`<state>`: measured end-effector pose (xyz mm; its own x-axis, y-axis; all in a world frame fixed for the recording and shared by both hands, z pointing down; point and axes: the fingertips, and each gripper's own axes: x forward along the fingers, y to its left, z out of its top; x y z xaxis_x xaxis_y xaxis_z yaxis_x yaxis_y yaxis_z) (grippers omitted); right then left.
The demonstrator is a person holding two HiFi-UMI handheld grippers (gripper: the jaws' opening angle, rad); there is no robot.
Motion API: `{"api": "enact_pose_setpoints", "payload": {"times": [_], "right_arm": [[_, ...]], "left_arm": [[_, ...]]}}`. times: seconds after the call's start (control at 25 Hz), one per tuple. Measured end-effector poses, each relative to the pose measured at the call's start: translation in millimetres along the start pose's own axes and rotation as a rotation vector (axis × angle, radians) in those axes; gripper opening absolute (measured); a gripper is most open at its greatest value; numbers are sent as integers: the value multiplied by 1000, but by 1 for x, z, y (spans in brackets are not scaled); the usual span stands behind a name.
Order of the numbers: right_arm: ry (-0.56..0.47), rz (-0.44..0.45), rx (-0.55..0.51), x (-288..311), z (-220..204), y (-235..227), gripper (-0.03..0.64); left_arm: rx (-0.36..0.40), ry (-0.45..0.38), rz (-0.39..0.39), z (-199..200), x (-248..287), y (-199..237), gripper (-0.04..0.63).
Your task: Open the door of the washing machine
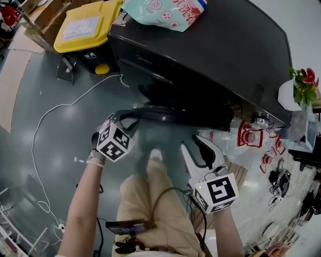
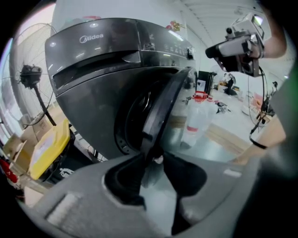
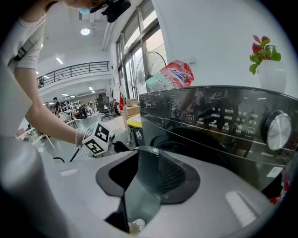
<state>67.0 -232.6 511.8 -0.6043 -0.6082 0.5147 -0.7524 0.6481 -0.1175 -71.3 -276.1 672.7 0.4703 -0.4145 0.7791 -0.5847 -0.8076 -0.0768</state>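
The dark grey washing machine (image 1: 210, 55) fills the top of the head view. Its round door (image 1: 170, 114) stands swung partway out from the drum opening. My left gripper (image 1: 123, 119) is at the door's free left edge. In the left gripper view the door's rim (image 2: 160, 107) runs down between the two fingers, and the gripper (image 2: 152, 160) is shut on it. My right gripper (image 1: 193, 143) hangs below the door, apart from it, open by a narrow gap and empty. In the right gripper view it (image 3: 146, 155) points at the machine's control panel (image 3: 223, 116).
A yellow-lidded bin (image 1: 88, 25) stands left of the machine. A printed bag (image 1: 165, 10) lies on top of it. A white cable (image 1: 50, 115) loops over the grey floor. Clear bags with red print (image 1: 248, 138) and a vase with a plant (image 1: 301, 85) are at the right. The person's leg (image 1: 155, 196) is between the grippers.
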Motion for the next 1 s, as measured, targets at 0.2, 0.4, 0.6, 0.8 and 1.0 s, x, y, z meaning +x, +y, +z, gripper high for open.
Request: {"api": "enact_pose_setpoints", "payload": {"times": [0.2,0.4,0.6,0.8,1.0], "right_arm": [[26,17,-8,-2,-2,10,120],[65,28,-81,0,-4,16,120],[157,37,-207,6,-11,24,120],[198,82,-383,20,-10,34,120],[264,148,-499,32,-17,46,121]], "left_arm": [[-25,15,-14,-9,-9,-18,112],[-55,23,-36,-16,-17,-35,106],[-112,28,-47,-21,-21,-49,103],[-190,34,-59,-25,-30,-61,104],[-263,6,-48,-23,-53,-64,75]]}}
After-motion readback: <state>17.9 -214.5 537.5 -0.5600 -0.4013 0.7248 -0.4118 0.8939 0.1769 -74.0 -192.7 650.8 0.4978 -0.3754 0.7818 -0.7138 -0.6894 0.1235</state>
